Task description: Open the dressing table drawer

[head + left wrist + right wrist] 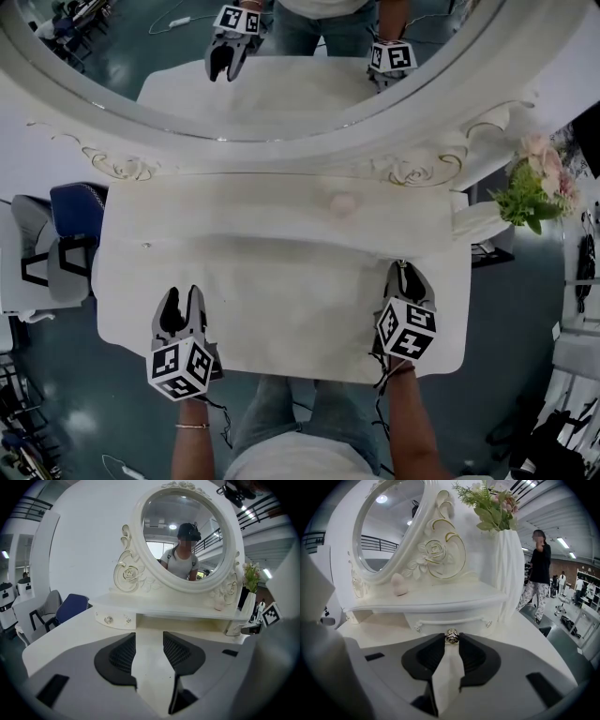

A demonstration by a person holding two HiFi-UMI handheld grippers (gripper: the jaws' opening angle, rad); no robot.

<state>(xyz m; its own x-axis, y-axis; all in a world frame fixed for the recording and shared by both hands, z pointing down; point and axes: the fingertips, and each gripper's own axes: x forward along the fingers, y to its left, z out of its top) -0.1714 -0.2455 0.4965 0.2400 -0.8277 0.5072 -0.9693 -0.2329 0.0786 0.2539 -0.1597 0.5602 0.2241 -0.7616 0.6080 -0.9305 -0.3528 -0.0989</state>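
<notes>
- The right tongs (451,639) are closed on the small metal knob (451,636) of the right-hand drawer (450,619); the knob sits pinched between the two black tips.
- That drawer sits under the raised shelf (440,599) at the back of the desk (281,309), and its curved white front is tucked beneath the shelf's edge.
- In the head view the right tongs (405,272) lie at about 4 o'clock on the desk top and point toward 12 o'clock, at the shelf.
- The left tongs (149,637) are open and hold nothing, and I see only bare desk top between the pads.
- In the head view the left tongs (184,292) rest near the front edge at about 7 o'clock, well apart from the right pair.
- From the left gripper view I see the matching left-hand drawer (115,619) ahead at about 11 o'clock, well clear of the left tongs.
- The oval mirror (309,94) stands at 12 o'clock behind the shelf and reflects both pairs of tongs.
- A small pink ornament (398,584) stands on the shelf at about 10 o'clock from the gripped knob.
- A white ribbed vase (506,573) with flowers (534,187) stands at the desk's 2 o'clock corner.
- A blue chair (75,211) stands off the desk at 9 o'clock.
</notes>
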